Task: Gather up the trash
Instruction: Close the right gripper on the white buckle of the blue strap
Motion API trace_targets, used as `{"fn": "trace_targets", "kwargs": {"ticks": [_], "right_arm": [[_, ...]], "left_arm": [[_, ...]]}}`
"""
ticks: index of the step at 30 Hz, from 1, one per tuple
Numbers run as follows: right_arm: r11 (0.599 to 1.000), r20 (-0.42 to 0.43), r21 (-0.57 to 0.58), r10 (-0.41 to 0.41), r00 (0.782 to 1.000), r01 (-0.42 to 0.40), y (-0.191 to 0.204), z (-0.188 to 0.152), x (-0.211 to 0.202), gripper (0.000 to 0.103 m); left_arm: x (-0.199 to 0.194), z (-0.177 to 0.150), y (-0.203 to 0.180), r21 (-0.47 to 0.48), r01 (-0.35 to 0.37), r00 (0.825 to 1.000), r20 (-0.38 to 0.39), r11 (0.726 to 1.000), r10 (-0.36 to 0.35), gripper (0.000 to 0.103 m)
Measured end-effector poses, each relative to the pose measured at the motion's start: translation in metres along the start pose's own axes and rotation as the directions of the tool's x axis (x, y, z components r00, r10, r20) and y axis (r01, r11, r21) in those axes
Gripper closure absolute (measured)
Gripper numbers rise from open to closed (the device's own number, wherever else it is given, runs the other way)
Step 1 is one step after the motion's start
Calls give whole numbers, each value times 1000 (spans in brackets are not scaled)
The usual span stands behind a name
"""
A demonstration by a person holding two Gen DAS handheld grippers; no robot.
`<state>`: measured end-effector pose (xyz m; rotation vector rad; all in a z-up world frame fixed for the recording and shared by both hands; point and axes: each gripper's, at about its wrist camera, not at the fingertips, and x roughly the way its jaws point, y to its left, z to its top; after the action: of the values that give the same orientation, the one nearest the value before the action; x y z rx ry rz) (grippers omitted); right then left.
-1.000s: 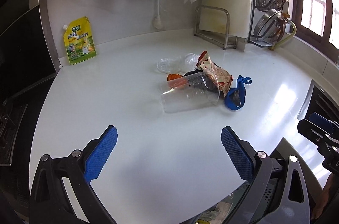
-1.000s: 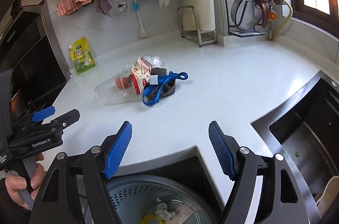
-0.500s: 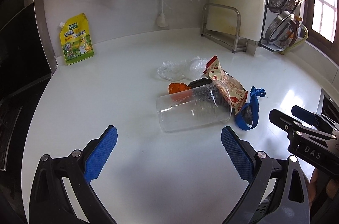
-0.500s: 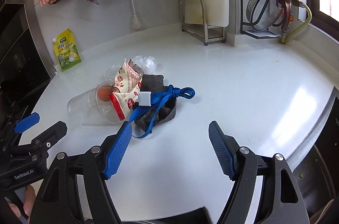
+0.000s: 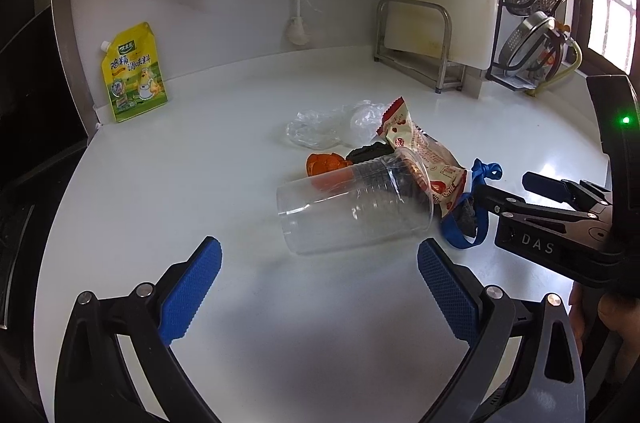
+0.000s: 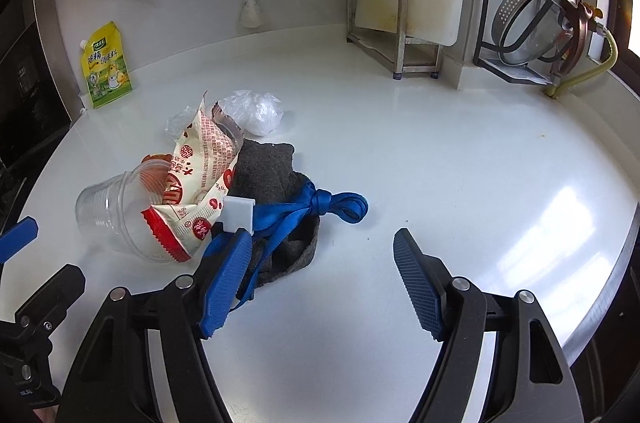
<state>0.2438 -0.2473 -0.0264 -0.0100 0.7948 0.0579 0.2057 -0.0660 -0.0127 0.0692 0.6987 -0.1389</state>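
The left claw (image 5: 318, 287) is wide with nothing in it, close to a clear cup (image 5: 352, 207) lying on its side on the white tabletop (image 5: 200, 183). The right claw (image 6: 320, 283) has just been closing a little but is wide and empty; its left finger is by the blue strap (image 6: 316, 209) and gray cloth (image 6: 268, 175). Farther back lie a red and white wrapper (image 6: 200, 183) and a crumpled clear bag (image 6: 256, 113), and a yellow pouch (image 5: 134, 73) leans on the wall.

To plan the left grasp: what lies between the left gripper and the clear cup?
Only bare counter, in the left wrist view, between the left gripper and the clear cup.
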Motion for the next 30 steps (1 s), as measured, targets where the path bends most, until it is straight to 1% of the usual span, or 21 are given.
{"fn": "trace_targets", "kwargs": {"ticks": [1, 2, 3, 4, 5, 6, 7, 9, 11, 15, 18, 22, 25, 30], "right_arm": [[1000, -9, -20, 2, 1000, -2, 2, 1, 2, 40], [999, -13, -38, 3, 1000, -3, 3, 1, 3, 47], [999, -14, -51, 3, 1000, -4, 4, 2, 4, 52], [998, -12, -58, 8, 1000, -9, 5, 2, 5, 54], [998, -12, -61, 19, 1000, -20, 5, 1, 5, 60], [997, -14, -64, 30, 999, -31, 5, 1, 7, 69], [997, -15, -68, 46, 999, -47, 5, 1, 7, 74], [995, -12, -78, 63, 998, -64, 7, 0, 7, 91], [993, -9, -81, 86, 996, -86, 6, -1, 6, 95], [984, 3, -20, 178, 984, -178, -7, 1, 1, 100], [976, 37, 11, 215, 976, -215, -17, 4, -6, 102], [972, 79, 43, 225, 971, -229, -28, 7, -14, 102], [966, 79, 77, 241, 967, -247, -37, 7, -10, 102], [959, 79, 97, 260, 962, -267, -43, 5, -7, 102]], "left_arm": [[1, 1, -1, -2, 1, 1000, 0, 1000, -1, 6], [1, 1, -1, -4, 2, 1000, 0, 1000, -2, 6], [2, 1, -2, -6, 2, 1000, -1, 1000, -2, 6], [2, 1, -4, -9, 0, 1000, -1, 1000, 0, 6], [3, 1, -5, -11, -2, 1000, -2, 1000, 2, 6], [4, 1, -6, -12, -5, 1000, -4, 1000, 5, 6], [5, 1, -7, -13, -7, 1000, -7, 1000, 7, 6], [7, 2, -10, -17, -7, 1000, -11, 1000, 6, 6], [7, 2, -14, -16, -5, 1000, -13, 1000, 4, 6], [7, 4, -22, -6, -10, 1000, 1, 1000, 10, 6], [9, 8, -28, -11, -8, 1000, 2, 1000, 8, 6], [12, 12, -33, -27, -5, 1000, 2, 1000, 5, 6], [11, 13, -36, -43, 1, 1000, 18, 999, -1, 6], [16, 16, -43, -41, -52, 998, 34, 998, 54, 6]]}}
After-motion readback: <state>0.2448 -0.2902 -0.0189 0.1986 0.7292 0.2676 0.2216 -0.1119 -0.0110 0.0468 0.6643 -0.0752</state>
